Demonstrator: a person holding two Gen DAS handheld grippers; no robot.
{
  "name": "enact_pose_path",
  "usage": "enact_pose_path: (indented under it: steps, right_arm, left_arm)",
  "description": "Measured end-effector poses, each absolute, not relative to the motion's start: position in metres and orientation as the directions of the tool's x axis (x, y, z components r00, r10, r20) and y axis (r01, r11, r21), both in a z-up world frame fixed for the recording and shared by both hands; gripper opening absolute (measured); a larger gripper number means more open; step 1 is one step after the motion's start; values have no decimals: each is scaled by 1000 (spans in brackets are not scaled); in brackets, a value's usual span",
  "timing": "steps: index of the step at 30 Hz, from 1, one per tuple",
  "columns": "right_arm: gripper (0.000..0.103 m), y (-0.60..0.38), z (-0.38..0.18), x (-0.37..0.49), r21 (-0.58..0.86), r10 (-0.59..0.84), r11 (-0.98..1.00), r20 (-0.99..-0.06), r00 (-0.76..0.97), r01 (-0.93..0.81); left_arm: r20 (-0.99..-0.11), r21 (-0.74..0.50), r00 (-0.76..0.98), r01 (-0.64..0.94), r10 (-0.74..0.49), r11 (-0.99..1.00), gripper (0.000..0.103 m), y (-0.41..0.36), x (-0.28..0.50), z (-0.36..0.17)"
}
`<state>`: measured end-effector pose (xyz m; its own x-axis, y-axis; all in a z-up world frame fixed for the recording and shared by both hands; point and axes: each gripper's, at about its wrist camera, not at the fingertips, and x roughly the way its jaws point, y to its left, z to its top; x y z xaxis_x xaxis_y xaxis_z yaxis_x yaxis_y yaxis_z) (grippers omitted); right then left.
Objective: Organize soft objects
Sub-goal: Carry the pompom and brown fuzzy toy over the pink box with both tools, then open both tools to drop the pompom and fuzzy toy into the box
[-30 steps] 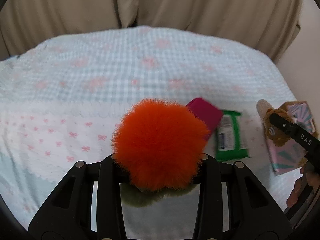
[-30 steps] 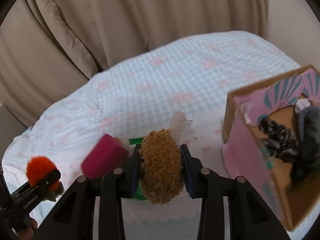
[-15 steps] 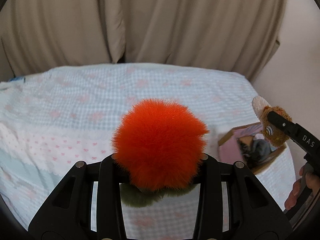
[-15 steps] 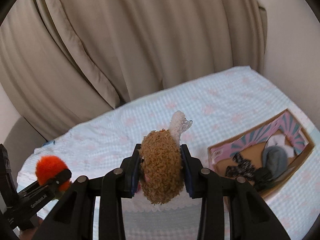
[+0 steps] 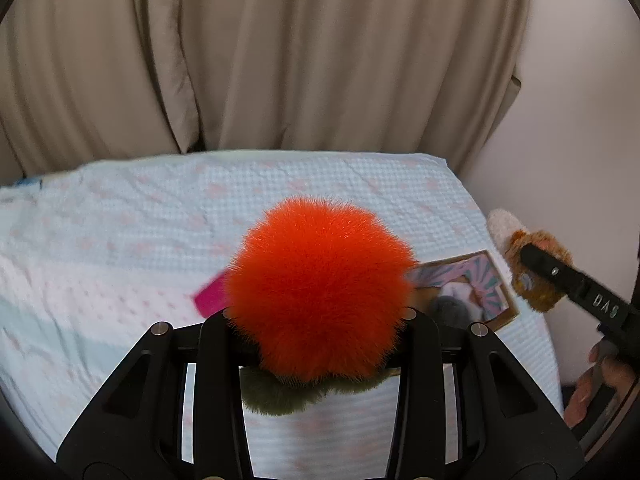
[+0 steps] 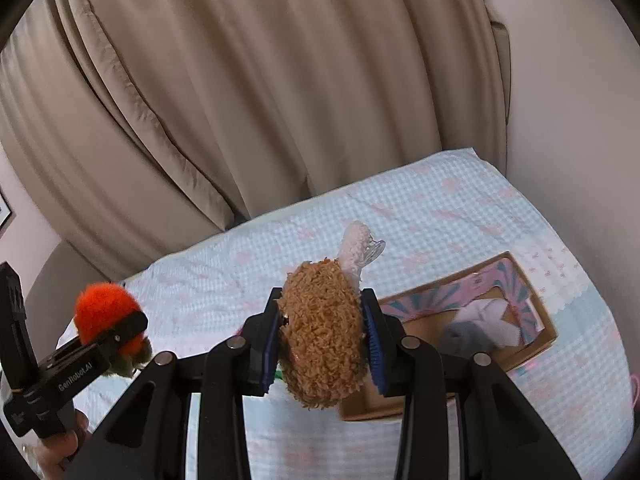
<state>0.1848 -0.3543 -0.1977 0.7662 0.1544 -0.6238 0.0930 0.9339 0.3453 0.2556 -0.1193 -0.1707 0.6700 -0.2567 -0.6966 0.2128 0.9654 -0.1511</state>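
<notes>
My left gripper (image 5: 316, 316) is shut on a fluffy orange pom-pom (image 5: 320, 296) with an olive-green fuzzy part (image 5: 280, 396) below it, held high above the bed. It also shows in the right wrist view (image 6: 106, 316). My right gripper (image 6: 320, 332) is shut on a brown curly plush toy (image 6: 324, 332) with a white tip (image 6: 356, 250), held above the open cardboard box (image 6: 528, 344). The box has a pink and teal lining and holds grey and white soft items (image 6: 468, 328). It also shows in the left wrist view (image 5: 500, 292).
The bed has a light blue and pink patterned sheet (image 5: 160, 220). A magenta object (image 5: 210, 294) lies on it left of the box. Beige curtains (image 5: 280, 60) hang behind the bed and a pale wall (image 5: 580, 140) stands on the right.
Both grippers have risen well above the bed with their toys still held. The box now sits farther below and the green packet is out of sight.
</notes>
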Motion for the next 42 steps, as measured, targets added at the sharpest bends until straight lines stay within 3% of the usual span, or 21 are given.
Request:
enact_pose_path:
  steps: [17,26,35,37,38,39,40,41,42]
  right_arm:
    - [34,-524,-269,212,369,224,920,-774,592,135]
    - [34,-542,-322,244,380,257,910,-829,496,165]
    - [34,-529,-358,265,271,214,961,-862,459,62]
    - [34,-523,-364,267,243,200,969,-869,453,38]
    - [42,-522,-366,267,235,195,971,-869,455,33]
    - [52,-521,-368,267,227,190,973,-868,458,28]
    - [60,-520,-370,267,218,184,976,-869,460,23]
    - [82,-519,-372,266,208,178,978,-871,459,14]
    - [102,-517,-373,264,203,179,979,-872,455,5]
  left_arm:
    - [-838,-198,482,169,-256,966,33,-306,286,-257]
    - [-920,-204,306,160,-245,966,33,-344,342,-329]
    - [-958,-206,171,144,-229,968,34,-356,380,-384]
    - [-962,-195,158,167,-222,966,38,-359,383,-388]
    - [-964,-190,153,174,-218,966,53,-361,384,-388]
    - [-967,-175,152,178,-203,968,82,-363,384,-387]
    - [-972,-150,155,178,-178,973,96,-363,385,-386]
    - [-971,-130,176,177,-162,976,103,-362,385,-382]
    - [-968,-132,188,180,-166,975,103,-360,384,-380]
